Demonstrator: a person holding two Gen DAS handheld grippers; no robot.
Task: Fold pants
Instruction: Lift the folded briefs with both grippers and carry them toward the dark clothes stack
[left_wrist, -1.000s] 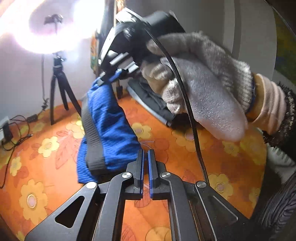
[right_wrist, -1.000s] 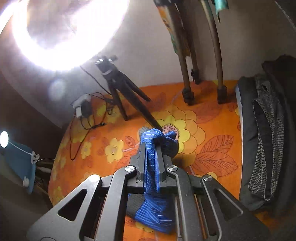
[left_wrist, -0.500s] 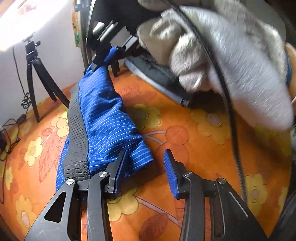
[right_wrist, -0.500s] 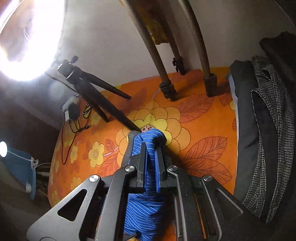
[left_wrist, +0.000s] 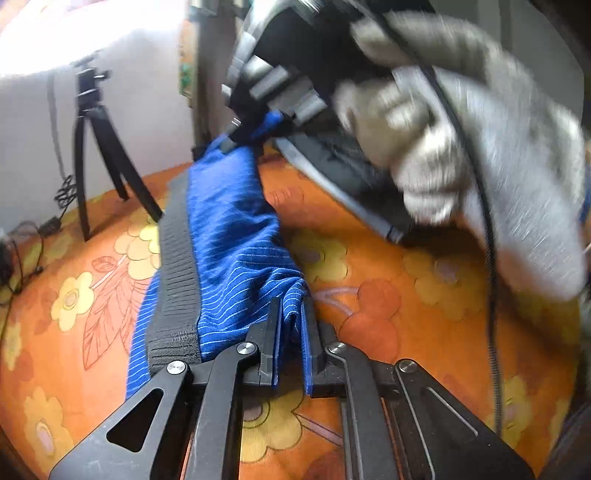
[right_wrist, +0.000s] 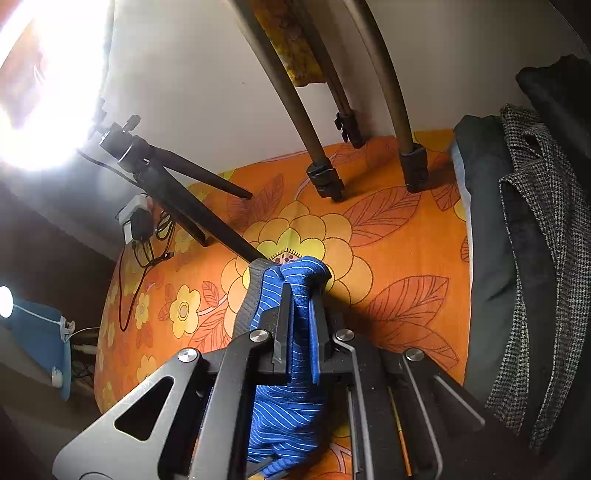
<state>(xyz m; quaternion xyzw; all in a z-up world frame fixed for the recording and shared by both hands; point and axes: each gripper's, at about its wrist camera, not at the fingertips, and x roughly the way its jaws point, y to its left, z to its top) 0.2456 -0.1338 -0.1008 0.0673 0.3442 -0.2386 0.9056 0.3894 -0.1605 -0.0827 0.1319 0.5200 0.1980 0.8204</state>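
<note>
The blue striped pants (left_wrist: 229, 236) with a grey waistband (left_wrist: 177, 266) stretch over the orange flowered cloth (left_wrist: 388, 321). My left gripper (left_wrist: 291, 317) is shut on the near corner of the pants. My right gripper (left_wrist: 251, 133), held by a grey-gloved hand (left_wrist: 480, 166), grips the far end and lifts it. In the right wrist view my right gripper (right_wrist: 301, 295) is shut on a bunched fold of the pants (right_wrist: 291, 398), which hang down between the fingers above the cloth.
A small black tripod (left_wrist: 99, 147) stands at the back left, also in the right wrist view (right_wrist: 173, 192). Larger tripod legs (right_wrist: 325, 177) stand at the back. Folded dark and checked clothes (right_wrist: 524, 258) lie on the right. Cables and a charger (right_wrist: 138, 225) lie left.
My left gripper opened, moved forward to the near corner of the pants and closed on it. My right gripper kept its hold and carried the far end away, stretching the pants out.
</note>
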